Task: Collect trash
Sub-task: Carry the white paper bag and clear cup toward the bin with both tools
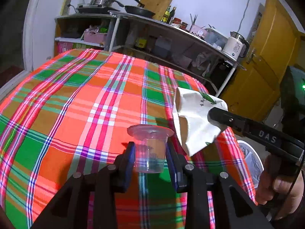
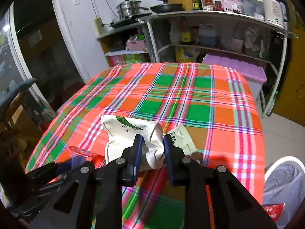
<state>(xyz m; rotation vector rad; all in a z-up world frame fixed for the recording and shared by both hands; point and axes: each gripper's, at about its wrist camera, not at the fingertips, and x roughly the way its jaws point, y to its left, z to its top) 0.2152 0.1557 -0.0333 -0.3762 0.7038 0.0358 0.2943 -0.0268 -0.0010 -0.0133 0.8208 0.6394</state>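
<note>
**Both claws loaded, bin off the worktop's right edge**

Left wrist view: the left claw [image 1: 150, 152] is clenched on a clear plastic cup [image 1: 150, 147], its blue pads pressing the thin wall below the flared rim, above the plaid-covered worktop [image 1: 76, 99]. A dark residue seems to sit inside the cup. To the cup's right, the right claw [image 1: 217, 119] pinches a crumpled white paper bag [image 1: 194, 120] with a green leaf print. Further right of the cup, past the cloth's edge and lower, part of a white trash bin [image 1: 251, 158] shows. The likely trouble here: the cup wall is flimsy, so a harder squeeze could buckle it and pop it free, and tilting it on the way to the bin could spill the residue onto the cloth.

Right wrist view: the right claw [image 2: 152, 150] grips the paper bag [image 2: 131, 133] only by a bunched fold, most of the bag hanging free. A second printed paper wrapper [image 2: 183, 139] lies just right of the bag; whether it is caught in the grip I cannot tell. The lined bin [image 2: 284, 183] stands well to the right of the bag, beside the worktop. A fast swing could let the fold slide out, or shed the wrapper short of the bin. The left claw [image 2: 76, 162], left of the bag, sits close, so crossing paths risks a knock.
</note>
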